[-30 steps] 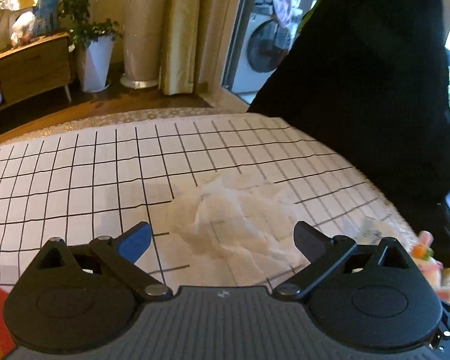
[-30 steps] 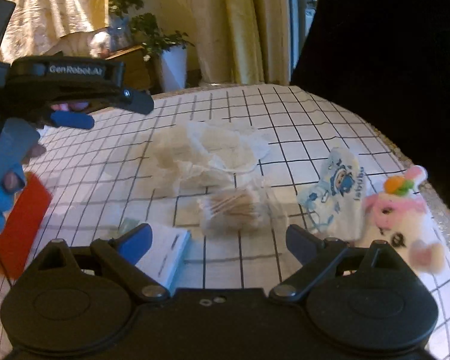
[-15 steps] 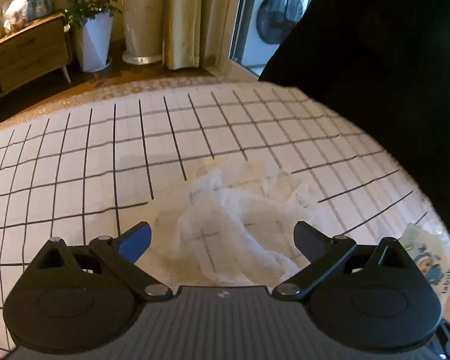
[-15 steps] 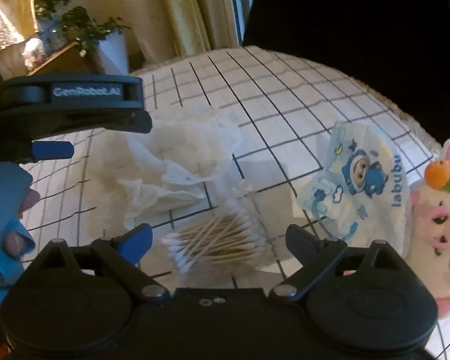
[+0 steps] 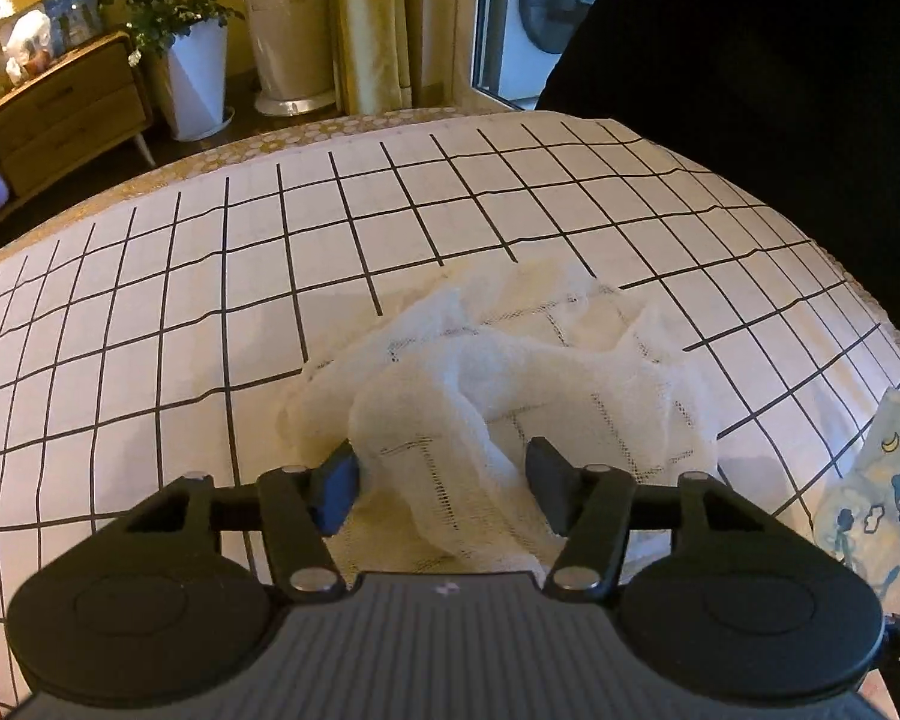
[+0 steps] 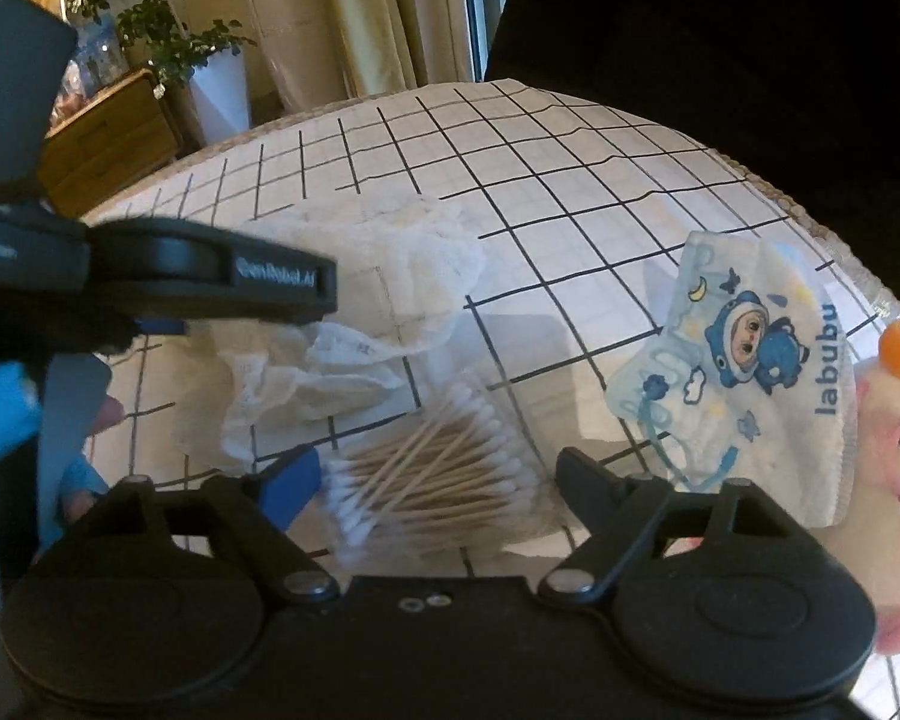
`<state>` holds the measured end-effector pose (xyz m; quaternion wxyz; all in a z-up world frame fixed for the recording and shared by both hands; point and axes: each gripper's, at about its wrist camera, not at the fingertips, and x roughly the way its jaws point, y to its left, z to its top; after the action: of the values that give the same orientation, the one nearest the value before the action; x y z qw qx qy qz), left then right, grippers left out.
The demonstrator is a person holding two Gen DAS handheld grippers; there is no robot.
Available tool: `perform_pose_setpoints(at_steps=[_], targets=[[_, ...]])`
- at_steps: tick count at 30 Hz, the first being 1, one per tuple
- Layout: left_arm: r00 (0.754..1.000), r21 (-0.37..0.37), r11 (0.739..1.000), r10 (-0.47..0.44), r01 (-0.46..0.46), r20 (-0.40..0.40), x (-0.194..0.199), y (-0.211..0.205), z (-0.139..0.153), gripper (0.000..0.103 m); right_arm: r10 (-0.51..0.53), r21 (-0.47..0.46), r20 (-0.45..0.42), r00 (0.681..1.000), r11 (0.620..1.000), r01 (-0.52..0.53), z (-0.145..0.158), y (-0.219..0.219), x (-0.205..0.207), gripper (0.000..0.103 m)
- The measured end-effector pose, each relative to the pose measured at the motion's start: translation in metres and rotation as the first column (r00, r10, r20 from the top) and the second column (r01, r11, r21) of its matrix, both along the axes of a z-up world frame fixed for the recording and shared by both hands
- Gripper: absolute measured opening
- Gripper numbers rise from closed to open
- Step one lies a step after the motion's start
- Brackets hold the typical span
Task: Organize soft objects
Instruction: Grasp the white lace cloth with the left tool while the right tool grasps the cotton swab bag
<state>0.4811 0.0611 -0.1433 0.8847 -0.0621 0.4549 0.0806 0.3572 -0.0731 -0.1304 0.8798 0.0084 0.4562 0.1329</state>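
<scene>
Checked tablecloth (image 6: 570, 192) bears clear bag (image 6: 510, 516) of cotton swabs (image 6: 426, 480).

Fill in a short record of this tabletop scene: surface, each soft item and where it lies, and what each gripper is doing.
surface: checked tablecloth
gauze cloth: crumpled, a fold between the left gripper jaws, which have just been closing
cotton swabs: bagged bundle between the right gripper jaws, which have just been closing, not yet pinched
face mask: right of the swabs
plush toy: at the right edge
</scene>
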Motion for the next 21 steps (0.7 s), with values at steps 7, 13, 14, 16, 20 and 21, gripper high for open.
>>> perform_pose_setpoints(at_steps=[7, 13, 14, 16, 20, 21], targets=[[0.999, -0.023, 0.999, 0.029, -0.028, 0.027, -0.006, 0.010, 0.002, 0.016, 0.015, 0.028, 0.020, 1.000, 0.999, -0.016, 0.003, -0.003, -0.005, 0.072], [0.997, -0.040, 0.998, 0.058, -0.056, 0.060, -0.016, 0.024, 0.012, 0.011, 0.012, 0.058, 0.044, 0.999, 0.998, -0.014, 0.007, -0.014, -0.012, 0.069], [0.996, -0.045, 0.997, 0.064, -0.061, 0.062, -0.018, 0.028, 0.014, 0.011, 0.013, 0.068, 0.049, 0.999, 0.998, -0.016, 0.009, -0.017, -0.013, 0.069], [0.995, -0.049, 0.996, 0.074, -0.071, 0.070, -0.023, 0.034, 0.019, 0.011, 0.017, 0.070, 0.054, 0.998, 0.997, -0.020, 0.013, -0.019, -0.017, 0.069], [0.992, -0.075, 0.993, 0.097, -0.091, 0.085, -0.034, 0.048, 0.032, 0.011, 0.038, 0.073, 0.077, 0.996, 0.996, -0.044, 0.025, -0.023, -0.025, 0.069], [0.991, -0.083, 0.992, 0.102, -0.095, 0.088, -0.037, 0.051, 0.036, 0.011, 0.049, 0.076, 0.082, 0.995, 0.996, -0.055, 0.029, -0.024, -0.029, 0.069]])
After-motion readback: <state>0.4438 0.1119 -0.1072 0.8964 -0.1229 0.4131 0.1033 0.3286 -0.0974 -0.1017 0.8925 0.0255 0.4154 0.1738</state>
